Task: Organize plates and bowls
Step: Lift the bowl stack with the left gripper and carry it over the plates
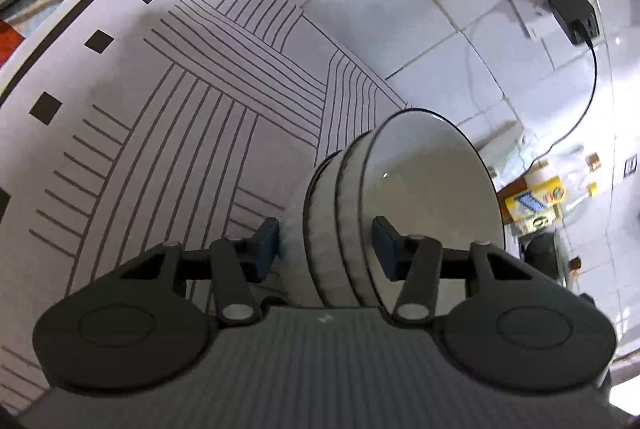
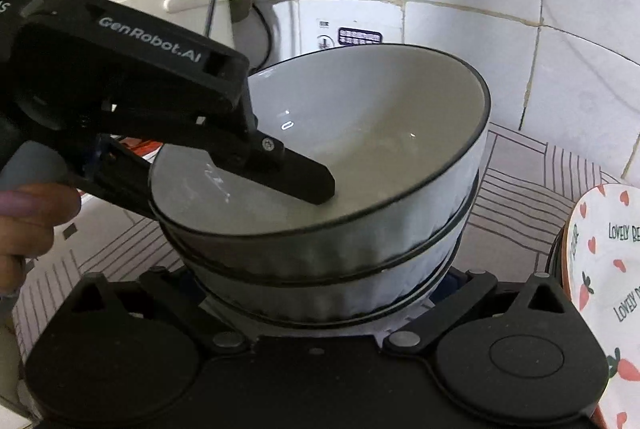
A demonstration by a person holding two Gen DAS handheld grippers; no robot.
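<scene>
The left gripper (image 1: 326, 243) straddles the stacked bowls' (image 1: 400, 197) rims, not visibly clamped; line-patterned mat (image 1: 180, 117), white-tiled wall (image 1: 460, 9).

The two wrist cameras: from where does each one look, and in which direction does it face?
Left wrist: sits on the left gripper, faces along its open fingers, which straddle the stacked bowls' rim over the lined mat.
Right wrist: sits on the right gripper, faces the bowls and tiled wall; the left gripper and a hand show.
Shared: bowls, mat.
</scene>
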